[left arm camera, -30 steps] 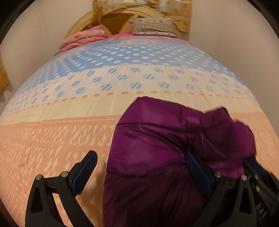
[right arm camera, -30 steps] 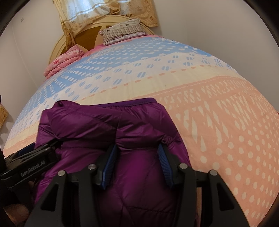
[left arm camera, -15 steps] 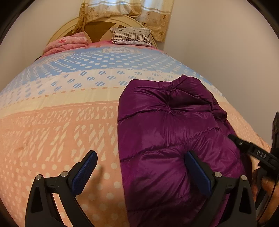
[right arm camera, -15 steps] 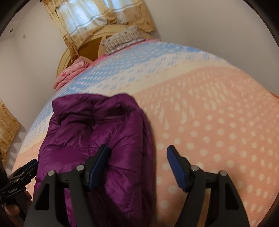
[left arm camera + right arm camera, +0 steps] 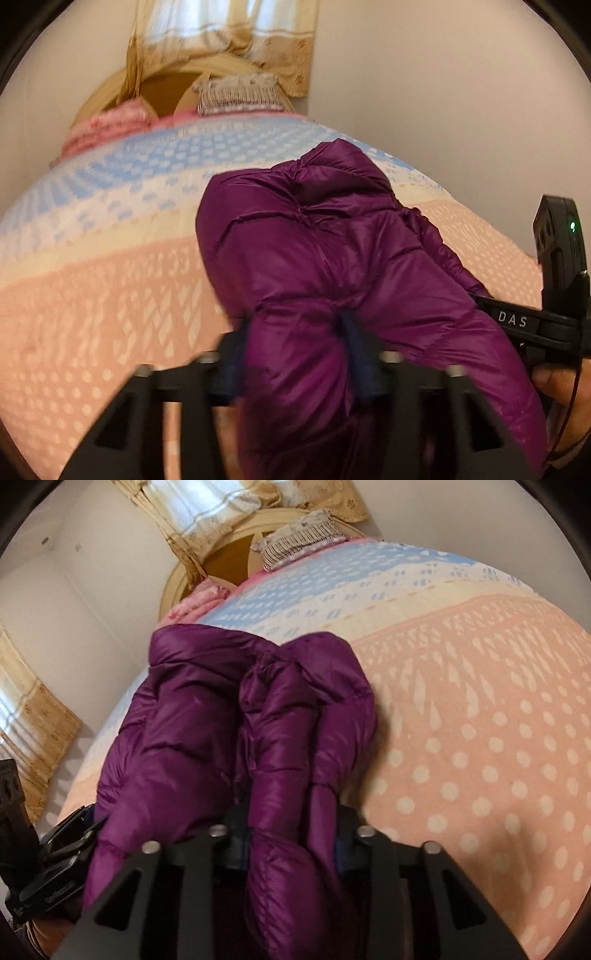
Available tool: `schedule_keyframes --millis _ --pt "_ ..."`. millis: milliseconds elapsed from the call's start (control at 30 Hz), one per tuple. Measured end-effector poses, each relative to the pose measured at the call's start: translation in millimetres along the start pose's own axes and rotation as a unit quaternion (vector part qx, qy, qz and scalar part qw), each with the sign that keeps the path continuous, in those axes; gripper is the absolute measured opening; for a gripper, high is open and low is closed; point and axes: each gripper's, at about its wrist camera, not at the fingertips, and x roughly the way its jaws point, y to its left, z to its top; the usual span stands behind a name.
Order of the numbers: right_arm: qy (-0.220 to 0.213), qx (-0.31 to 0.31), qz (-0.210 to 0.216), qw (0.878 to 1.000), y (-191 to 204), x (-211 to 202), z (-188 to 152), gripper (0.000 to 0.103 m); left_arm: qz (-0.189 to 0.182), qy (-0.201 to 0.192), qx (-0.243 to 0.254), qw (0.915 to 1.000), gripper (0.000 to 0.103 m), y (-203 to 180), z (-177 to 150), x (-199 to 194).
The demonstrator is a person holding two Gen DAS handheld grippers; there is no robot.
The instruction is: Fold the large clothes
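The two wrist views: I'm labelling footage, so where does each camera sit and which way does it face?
Left wrist: on the left tongs, facing up the bed to the headboard; its fingers pinch the purple jacket; a hand shows right.
Right wrist: on the right tongs, same heading, gripping the jacket's other fold.
Shared: jacket, bed, pillow, curtain.

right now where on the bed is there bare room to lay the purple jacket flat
Bare bedspread on the peach dotted stretch right of the purple jacket, and the peach and blue bands to its left. Crowded at the headboard: striped pillow and pink blanket.
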Motion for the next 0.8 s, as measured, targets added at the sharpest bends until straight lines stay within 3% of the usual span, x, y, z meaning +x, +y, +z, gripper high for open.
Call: schedule_keyframes --millis 100,300,567,800 --pt "-0.02 -0.003 0.014 1.0 10.3 -13.6 -3.0 0.027 0.009 -0.017 0.008 0.9998 0.027 -2.1 3.1 -20.7" --pt "-0.034 -0.022 0.055 0.998 48.8 -22.2 -3.3 0.025 0.03 -0.059 0.006 0.9978 0.024 12.9 9.4 -73.9" --pt "-0.032 -0.059 0.115 0.991 115.2 -7.8 4.9 0.025 0.078 -0.087 -0.011 0.9931 0.024 62.0 10.1 -123.5" --pt "-0.015 -0.098 0.143 0.985 161.3 13.4 7.8 0.025 0.113 -0.09 -0.036 0.9888 0.024 109.3 -0.8 -145.3"
